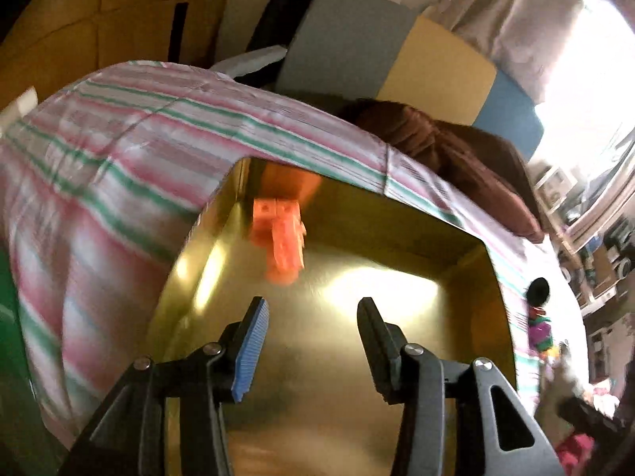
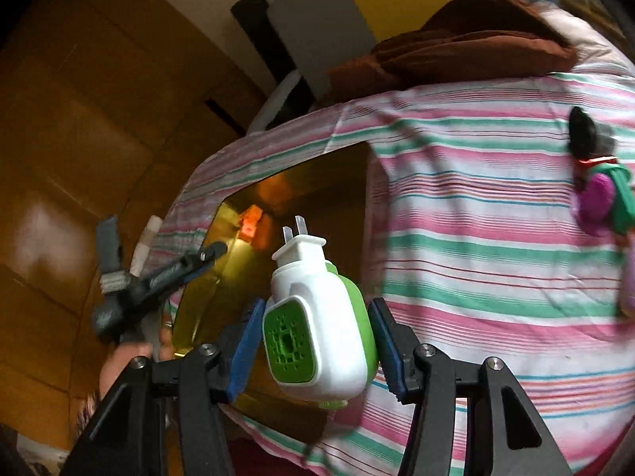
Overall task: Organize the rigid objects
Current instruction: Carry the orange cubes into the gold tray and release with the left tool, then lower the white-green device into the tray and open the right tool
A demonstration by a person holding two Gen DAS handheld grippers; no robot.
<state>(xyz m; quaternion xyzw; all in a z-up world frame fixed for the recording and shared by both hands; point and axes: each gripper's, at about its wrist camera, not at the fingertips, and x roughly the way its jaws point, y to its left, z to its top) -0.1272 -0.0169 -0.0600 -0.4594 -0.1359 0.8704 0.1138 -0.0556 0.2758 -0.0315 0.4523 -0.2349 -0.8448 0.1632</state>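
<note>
- Left wrist view, left side: the striped sheet [image 1: 119, 166], in pink, green and white bands, covers the bed and wraps around the gold tin [image 1: 397, 317], which sits sunk into it.
- Left wrist view, centre: your left tool [image 1: 313, 337] hangs over the tin with its jaws wide apart and nothing between them; the blue ribbed pad of one finger faces inward.
- Left wrist view, upper centre: the orange block toy [image 1: 281, 238] lies inside the tin, close against its far wall near the left corner, its colour mirrored in the metal.
- Left wrist view, right side: the purple-and-green toy [image 1: 539, 325] lies on the sheet just outside the tin's right wall; the brown blanket [image 1: 456, 150] is heaped beyond the far rim.
- Right wrist view, left side: the left tool [image 2: 206, 256] appears from the side, reaching over the near-left edge of the gold tin [image 2: 206, 309].
- Right wrist view, centre: your right tool [image 2: 317, 341] is closed on the white-and-green plug-in device [image 2: 317, 329], pads pressed to its two sides, its prongs pointing up and away; it is held in the air beside the tin's right edge.
- Right wrist view, right side: the purple-and-green toy [image 2: 603, 194] lies on the striped sheet [image 2: 476, 238], well apart from the device.
</note>
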